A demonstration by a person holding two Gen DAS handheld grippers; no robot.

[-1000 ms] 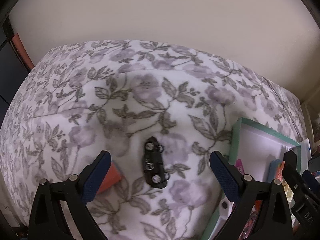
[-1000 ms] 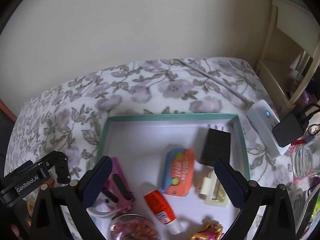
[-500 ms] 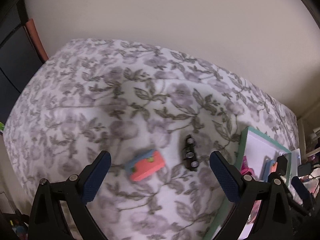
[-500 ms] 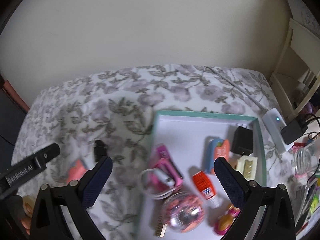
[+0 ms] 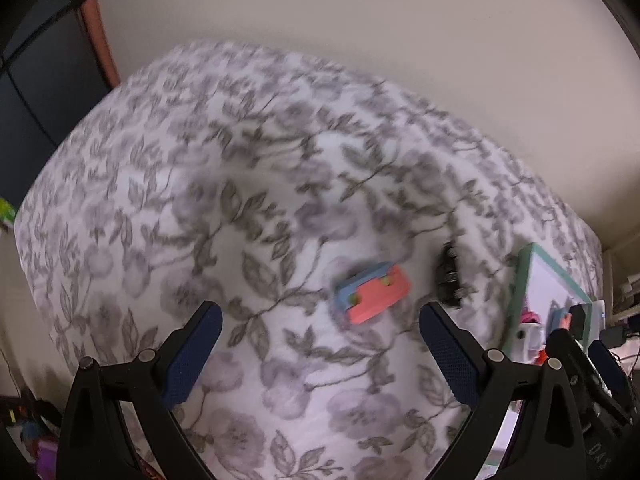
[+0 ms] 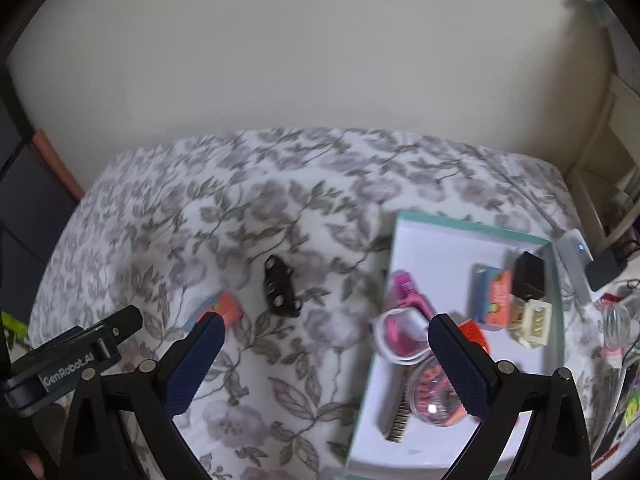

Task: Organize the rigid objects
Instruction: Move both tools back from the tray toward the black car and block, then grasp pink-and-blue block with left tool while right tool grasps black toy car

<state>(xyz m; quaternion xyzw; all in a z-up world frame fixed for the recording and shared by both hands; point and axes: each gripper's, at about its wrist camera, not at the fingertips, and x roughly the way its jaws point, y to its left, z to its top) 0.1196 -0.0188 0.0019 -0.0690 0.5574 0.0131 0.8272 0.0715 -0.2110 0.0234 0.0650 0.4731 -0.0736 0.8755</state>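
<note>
Both the left gripper and the right gripper have their fingers wide apart and hold nothing. On the flowery bed cover, the small black toy car lies at nine o'clock from the white tray with a green rim. The orange and blue box lies at nine o'clock from the car.

Toy car lies on bed, small box just left of it, tray to the right. In tray: charger at back right, w/ card pack beside it, round case in front.
</note>
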